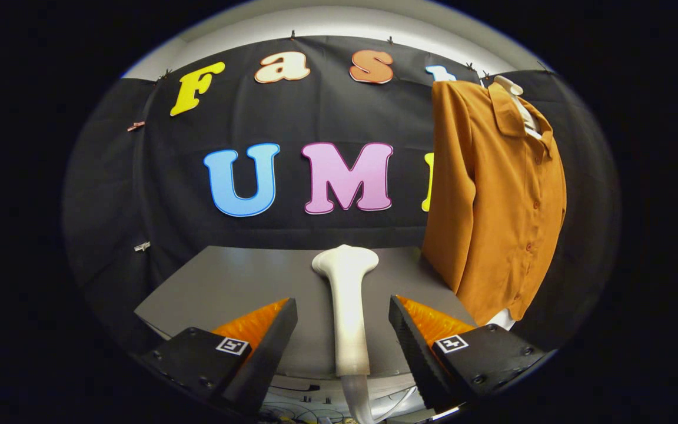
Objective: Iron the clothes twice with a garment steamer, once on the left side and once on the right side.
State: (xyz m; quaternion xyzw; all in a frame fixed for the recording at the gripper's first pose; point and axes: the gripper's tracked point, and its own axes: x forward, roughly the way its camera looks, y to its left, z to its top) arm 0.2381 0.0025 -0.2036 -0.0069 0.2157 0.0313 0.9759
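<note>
The gripper (343, 330) fingers stand wide around the garment steamer (348, 306) on the tabletop (227, 282), unclosed; grasping comes next, then the orange shirt (495, 200).

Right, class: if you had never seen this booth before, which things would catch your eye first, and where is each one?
Most striking is the orange-brown shirt hanging on a white form beyond the table's far right corner. Next comes the white garment steamer lying on the grey table, head away and handle running back between the fingers of the hand-held gripper. Those fingers stand open on either side of the handle, not touching it.
</note>
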